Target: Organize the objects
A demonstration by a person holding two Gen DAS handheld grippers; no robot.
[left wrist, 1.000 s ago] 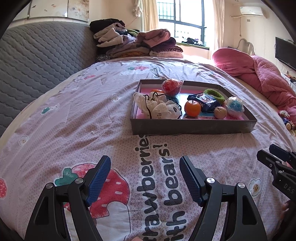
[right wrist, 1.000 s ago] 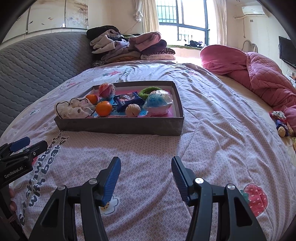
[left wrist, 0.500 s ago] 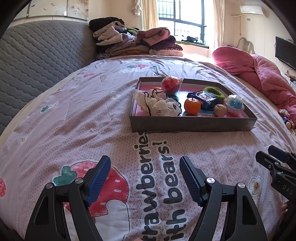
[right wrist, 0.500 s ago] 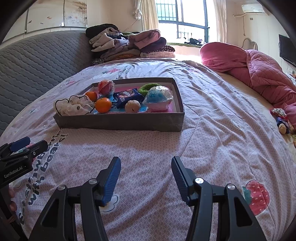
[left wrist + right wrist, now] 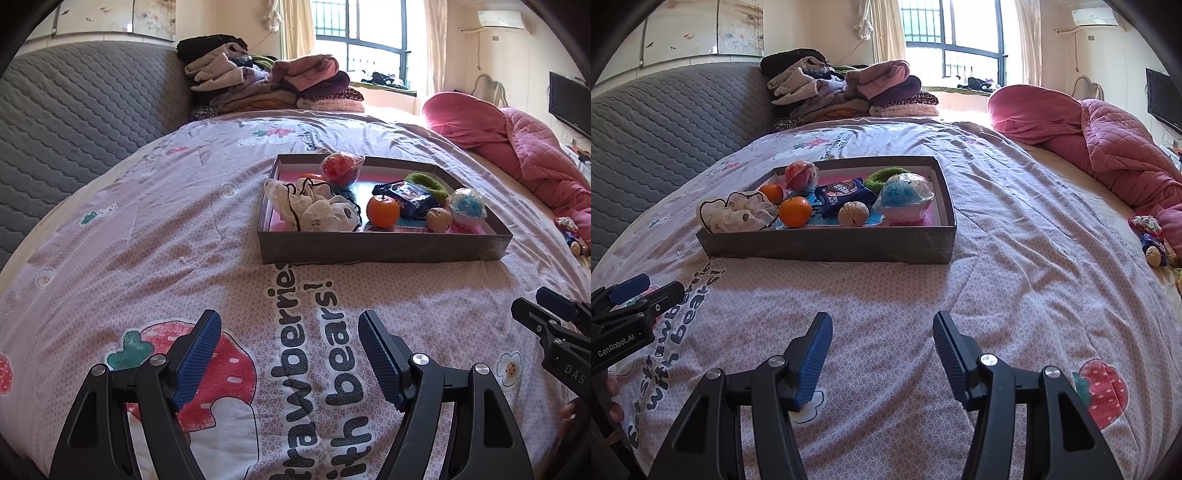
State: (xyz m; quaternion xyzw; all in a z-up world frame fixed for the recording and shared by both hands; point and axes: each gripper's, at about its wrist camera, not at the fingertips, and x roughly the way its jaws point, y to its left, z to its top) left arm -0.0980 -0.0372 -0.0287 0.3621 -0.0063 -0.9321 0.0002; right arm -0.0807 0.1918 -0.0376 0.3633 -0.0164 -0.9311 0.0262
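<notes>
The bed [image 5: 147,229] is a soft quilted spread printed with strawberries, and that softness is the main risk: anything pressing down beside the tray [image 5: 384,251] could tilt it and set the round things rolling. The tray, a shallow grey cardboard box with a pink floor, sits near the middle of the bed, well ahead of both grippers, and holds all the task's things. At the tray's left end lies a limp white cloth pouch [image 5: 317,210] with a thin black cord, which would likely snag or drag neighbours if pulled. At the tray's right end a blue ball in crinkly clear wrap [image 5: 905,195] offers a slippery hold, as does the glossy dark snack packet [image 5: 842,194] at the tray's centre. Near the tray's front wall the smooth orange [image 5: 795,211] and the peeled fruit [image 5: 853,214] are round and could squirt out of a hard pinch; the peeled one might also bruise. The left gripper [image 5: 290,328] and right gripper [image 5: 882,328] both hover over the bed short of the tray, jaws spread wide and holding nothing.
</notes>
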